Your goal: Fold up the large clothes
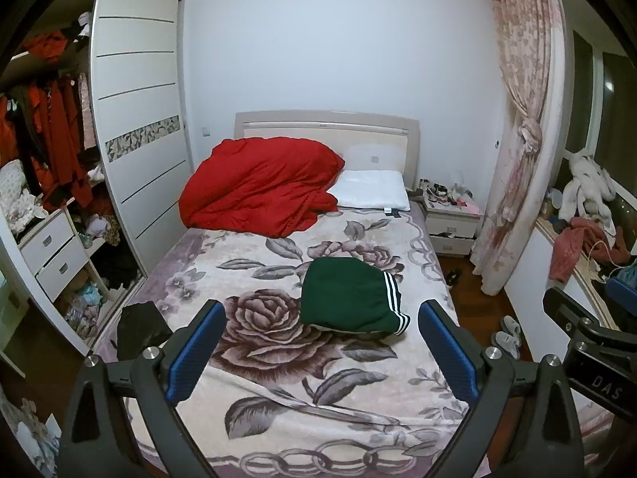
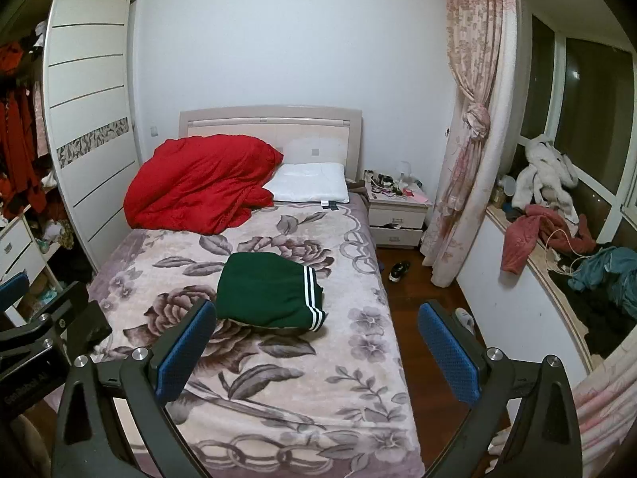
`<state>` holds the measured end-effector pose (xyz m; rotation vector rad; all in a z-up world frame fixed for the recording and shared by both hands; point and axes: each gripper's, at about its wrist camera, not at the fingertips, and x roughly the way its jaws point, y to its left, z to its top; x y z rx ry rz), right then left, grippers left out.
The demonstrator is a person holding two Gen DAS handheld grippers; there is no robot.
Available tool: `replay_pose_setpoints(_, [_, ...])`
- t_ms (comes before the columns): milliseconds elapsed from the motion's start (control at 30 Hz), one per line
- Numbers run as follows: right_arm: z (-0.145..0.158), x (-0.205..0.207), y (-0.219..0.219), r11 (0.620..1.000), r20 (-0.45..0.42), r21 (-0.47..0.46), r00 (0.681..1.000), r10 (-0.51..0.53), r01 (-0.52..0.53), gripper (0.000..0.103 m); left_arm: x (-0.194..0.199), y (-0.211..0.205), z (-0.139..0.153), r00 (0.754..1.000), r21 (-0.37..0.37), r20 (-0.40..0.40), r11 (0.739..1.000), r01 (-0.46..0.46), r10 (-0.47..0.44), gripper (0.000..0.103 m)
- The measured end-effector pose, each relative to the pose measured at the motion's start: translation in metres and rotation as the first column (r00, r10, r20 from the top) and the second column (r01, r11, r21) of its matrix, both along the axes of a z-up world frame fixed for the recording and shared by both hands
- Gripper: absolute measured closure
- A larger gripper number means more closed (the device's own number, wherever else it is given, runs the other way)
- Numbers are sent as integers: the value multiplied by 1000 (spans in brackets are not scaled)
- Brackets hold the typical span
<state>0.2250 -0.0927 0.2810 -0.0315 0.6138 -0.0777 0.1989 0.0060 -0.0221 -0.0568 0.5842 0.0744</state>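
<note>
From the left wrist, I see my left gripper (image 1: 320,336) held above the bed (image 1: 278,378), fingers wide apart and empty; the folded green garment (image 1: 350,298) lies just ahead between them, a black cloth (image 1: 139,328) outside the left finger. From the right wrist, my right gripper (image 2: 314,338) is likewise spread and empty, the garment (image 2: 266,290) ahead near its left finger, floor (image 2: 410,298) beyond the right.

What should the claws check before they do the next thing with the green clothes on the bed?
1. Left claw open and empty: ok.
2. Right claw open and empty: ok.
3. Green garment already folded into a neat bundle on the floral blanket: ok, it looks folded, white stripes showing.
4. Space around the bundle free of the red quilt and pillow: ok, both lie apart at the headboard end.
5. Another garment ready to fold: cannot tell; a dark item lies at the bed's left edge.
</note>
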Motion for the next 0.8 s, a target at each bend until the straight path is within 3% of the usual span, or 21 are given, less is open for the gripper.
replay_pose_setpoints(800, [-8, -13, 1, 1000, 2, 7, 1000, -4, 4, 0, -4, -1, 5, 1000, -1, 8, 1000, -9, 9, 4])
